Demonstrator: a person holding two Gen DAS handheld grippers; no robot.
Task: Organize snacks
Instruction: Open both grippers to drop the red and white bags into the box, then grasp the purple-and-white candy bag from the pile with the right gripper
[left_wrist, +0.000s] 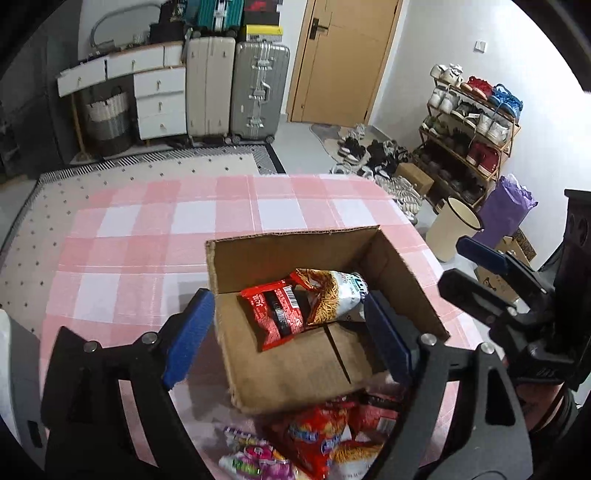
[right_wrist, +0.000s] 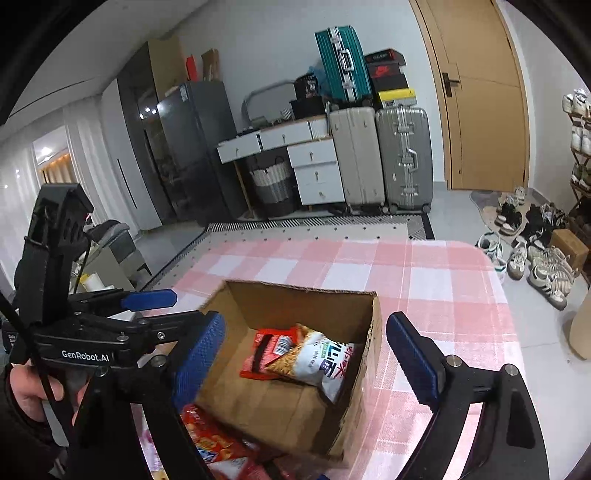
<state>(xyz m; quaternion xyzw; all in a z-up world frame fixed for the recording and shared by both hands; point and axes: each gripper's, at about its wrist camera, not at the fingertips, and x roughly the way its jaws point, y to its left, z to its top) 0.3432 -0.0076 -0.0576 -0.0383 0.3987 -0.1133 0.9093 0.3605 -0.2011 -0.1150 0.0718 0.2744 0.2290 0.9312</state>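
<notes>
An open cardboard box (left_wrist: 295, 373) (right_wrist: 273, 406) sits on the pink checked table. Inside lie a red and black snack packet (left_wrist: 275, 314) (right_wrist: 260, 354) and a white and orange noodle-snack bag (left_wrist: 332, 291) (right_wrist: 314, 358). More snack packets, red ones (left_wrist: 325, 435) (right_wrist: 214, 439) and a pink one (left_wrist: 255, 458), lie on the table in front of the box. My left gripper (left_wrist: 288, 332) is open and empty above the box's near side. My right gripper (right_wrist: 304, 354) is open and empty above the box. Each gripper shows in the other's view, the right one (left_wrist: 480, 273) and the left one (right_wrist: 147, 299).
The pink checked tablecloth (left_wrist: 147, 229) (right_wrist: 424, 280) covers the table. Beyond it are a rug, suitcases (left_wrist: 236, 85), white drawers (left_wrist: 159, 99), a door, a shoe rack (left_wrist: 472, 140), shoes on the floor and a cream bin (left_wrist: 454, 229). A dark fridge (right_wrist: 192, 147) stands at left.
</notes>
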